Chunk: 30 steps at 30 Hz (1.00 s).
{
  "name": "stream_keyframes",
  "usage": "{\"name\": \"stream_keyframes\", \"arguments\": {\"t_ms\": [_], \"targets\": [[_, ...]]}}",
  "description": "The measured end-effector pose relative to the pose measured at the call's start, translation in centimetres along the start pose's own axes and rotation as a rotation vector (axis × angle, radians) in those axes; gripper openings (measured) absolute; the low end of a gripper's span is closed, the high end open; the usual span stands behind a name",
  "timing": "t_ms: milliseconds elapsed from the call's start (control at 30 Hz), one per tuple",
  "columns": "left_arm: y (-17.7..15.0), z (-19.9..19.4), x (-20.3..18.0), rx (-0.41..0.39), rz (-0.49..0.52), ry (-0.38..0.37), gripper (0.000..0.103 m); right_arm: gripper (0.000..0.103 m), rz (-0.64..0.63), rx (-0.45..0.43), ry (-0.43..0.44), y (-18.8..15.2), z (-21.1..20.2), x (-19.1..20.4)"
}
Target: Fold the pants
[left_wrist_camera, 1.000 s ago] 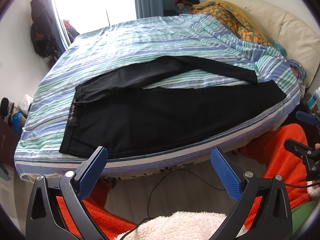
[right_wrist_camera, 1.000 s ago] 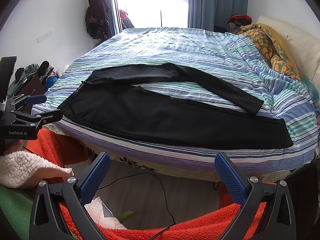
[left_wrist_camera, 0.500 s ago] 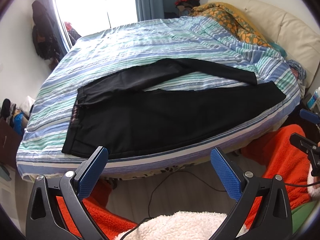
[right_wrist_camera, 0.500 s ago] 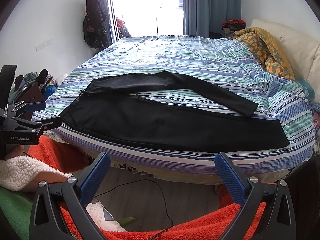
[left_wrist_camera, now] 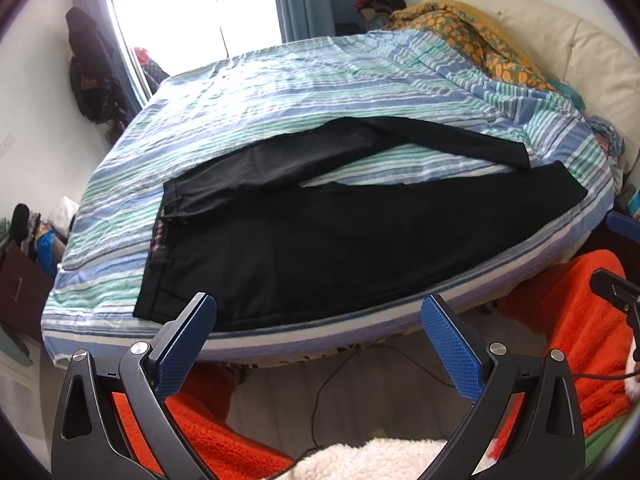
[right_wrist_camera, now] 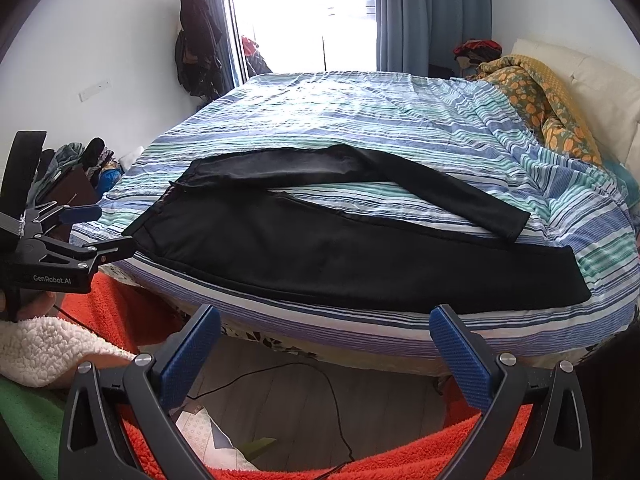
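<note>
Basically unstarted: black pants (left_wrist_camera: 360, 240) lie unfolded on the striped bed (left_wrist_camera: 280, 92) (legs splayed); left gripper (left_wrist_camera: 318, 344) and right gripper (right_wrist_camera: 325, 350) both wide, empty.

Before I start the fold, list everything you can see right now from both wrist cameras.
black long pants: one, black, spread flat on the near side of the bed, legs parted, waistband at left.
blue-green striped bed cover: one, over the whole bed.
orange-patterned yellow quilt: one, bunched at the far right by the headboard.
cream padded headboard: one, right side.
blue-grey curtain: one, beside the bright window.
dark hanging clothes: a bunch, on the left wall.
black floor cable: one, on the floor below the bed edge.
left tool: open, empty, short of the bed.
right tool: open, empty, short of the bed.
</note>
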<state>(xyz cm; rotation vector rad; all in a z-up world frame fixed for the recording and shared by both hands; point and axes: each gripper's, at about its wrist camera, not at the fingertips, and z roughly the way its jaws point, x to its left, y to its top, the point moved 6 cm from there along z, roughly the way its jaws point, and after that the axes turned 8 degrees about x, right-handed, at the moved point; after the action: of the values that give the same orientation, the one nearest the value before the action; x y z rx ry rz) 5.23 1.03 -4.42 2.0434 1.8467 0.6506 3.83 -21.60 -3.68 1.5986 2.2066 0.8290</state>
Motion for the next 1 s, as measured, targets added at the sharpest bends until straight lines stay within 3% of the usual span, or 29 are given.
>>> {"name": "stream_keyframes", "arguments": {"t_ms": [100,200,300,367,400,433,600,667,700,767,900,967,1000], "targets": [[2.8,0.7,1.3,-0.037,-0.035,0.013,0.102,0.103,-0.031,-0.119,-0.039,2.8,0.2,-1.4],[5.2,1.4,1.9,-0.058,-0.088,-0.013,0.102,0.103,-0.012,-0.210,-0.103,6.7,1.9,-6.6],[5.6,2.5,1.7,-0.036,-0.119,-0.056,0.102,0.102,-0.053,-0.095,-0.203,9.0,8.1,-14.7],[4.8,3.9,1.2,0.008,-0.114,-0.064,0.102,0.096,-0.113,0.035,-0.338,8.8,13.1,-20.4],[4.2,4.8,0.9,0.037,-0.109,-0.056,0.102,0.087,-0.156,0.099,-0.373,8.5,15.3,-22.6],[3.6,5.8,0.7,0.070,-0.106,-0.042,0.102,0.079,-0.201,0.155,-0.388,8.1,17.3,-24.3],[1.1,10.1,-0.5,0.237,-0.134,-0.037,0.102,0.075,-0.415,0.335,-0.413,5.9,25.0,-28.3],[1.0,11.5,-0.9,0.284,-0.134,-0.030,0.102,0.035,-0.410,0.355,-0.383,6.9,25.6,-29.5],[1.1,11.9,-1.0,0.300,-0.132,-0.025,0.102,0.004,-0.409,0.373,-0.361,7.9,25.2,-29.7],[1.7,12.5,-1.2,0.309,-0.133,-0.019,0.102,0.004,-0.367,0.346,-0.302,11.6,23.1,-30.6],[3.4,13.1,-1.4,0.280,-0.158,-0.030,0.102,0.005,-0.137,0.238,-0.269,24.7,19.2,-37.1],[4.2,13.7,-1.7,0.290,-0.161,-0.050,0.102,0.030,0.028,0.248,-0.272,29.8,20.1,-41.8],[4.5,13.8,-1.9,0.297,-0.160,-0.054,0.102,0.065,0.102,0.241,-0.308,31.3,20.5,-44.1]]}}
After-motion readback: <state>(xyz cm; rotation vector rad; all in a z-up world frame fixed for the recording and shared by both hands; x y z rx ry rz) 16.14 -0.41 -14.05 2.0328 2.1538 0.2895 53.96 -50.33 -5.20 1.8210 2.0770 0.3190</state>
